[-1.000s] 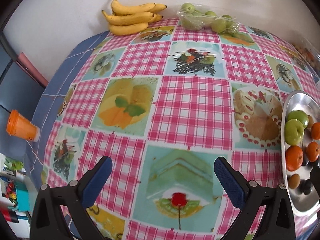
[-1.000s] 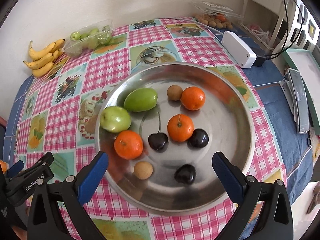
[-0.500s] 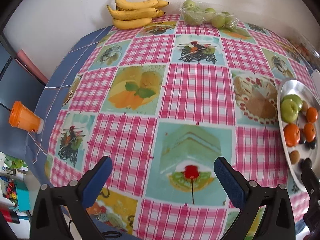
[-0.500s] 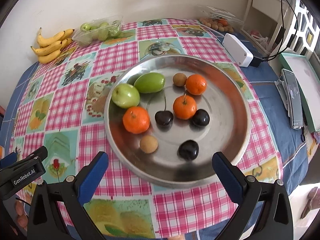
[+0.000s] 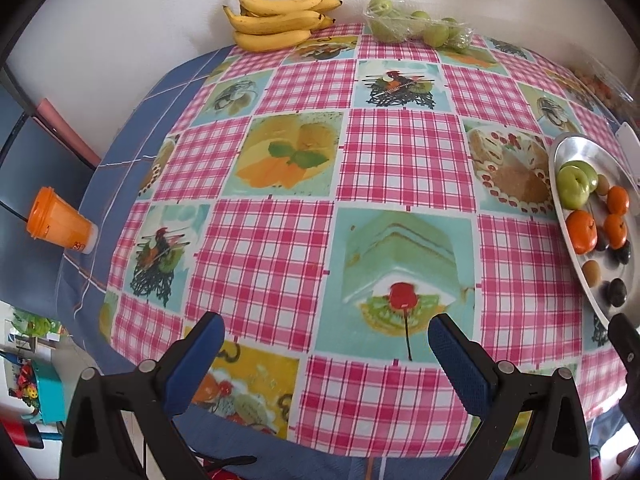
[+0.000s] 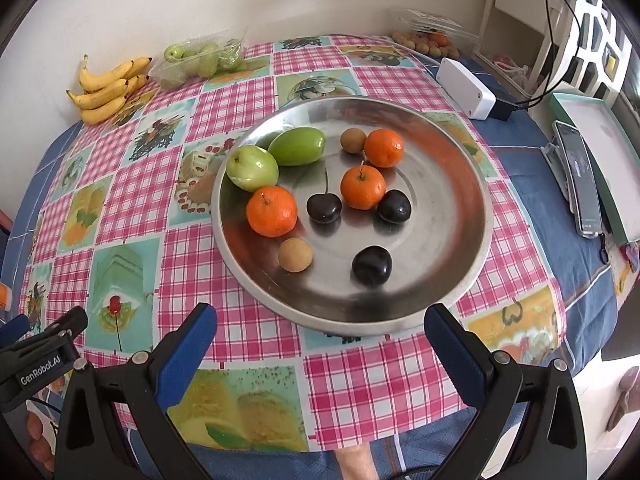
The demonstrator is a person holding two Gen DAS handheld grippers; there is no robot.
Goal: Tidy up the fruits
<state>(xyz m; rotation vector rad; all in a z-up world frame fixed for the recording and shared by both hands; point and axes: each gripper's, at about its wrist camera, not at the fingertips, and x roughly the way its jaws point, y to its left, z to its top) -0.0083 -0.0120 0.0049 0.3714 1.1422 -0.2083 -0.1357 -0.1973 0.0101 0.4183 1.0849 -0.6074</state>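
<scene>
In your left wrist view, your left gripper [image 5: 322, 354] hangs over the near edge of the table [image 5: 404, 160], its blue pads spread wide with nothing between them. The checked tablecloth [image 5: 260, 252] fills most of the view. At 12 o'clock a bunch of bananas [image 5: 280, 24] lies against the wall, and just to its right, near 1 o'clock, sits a clear bag of green fruit [image 5: 416, 28]. At 3 o'clock you see the edge of the metal tray [image 5: 560, 152] holding a green apple [image 5: 573, 189], oranges and dark cherries. An orange cup [image 5: 60, 222] stands off the table at 9 o'clock. The tip of your right gripper [image 5: 624, 344] shows dark at 4 o'clock.

In your right wrist view, your right gripper [image 6: 320, 352] is also wide open and empty, held at the near edge of the table just short of the tray [image 6: 452, 208]. The tray lies at the centre. In it, two green apples [image 6: 253, 168] touch each other at 10 o'clock; three oranges [image 6: 272, 211] sit around the middle, three dark cherries [image 6: 324, 208] lie among and below them, and two small brown fruits [image 6: 295, 255] lie apart, one near the front, one at the back. The bananas [image 6: 106, 88] and the bag of green fruit [image 6: 200, 60] are at 10 to 11 o'clock. A white box [image 6: 466, 88] sits at 1 o'clock, a phone [image 6: 580, 180] at 3 o'clock. Your left gripper [image 6: 38, 350] shows at 8 o'clock.
</scene>
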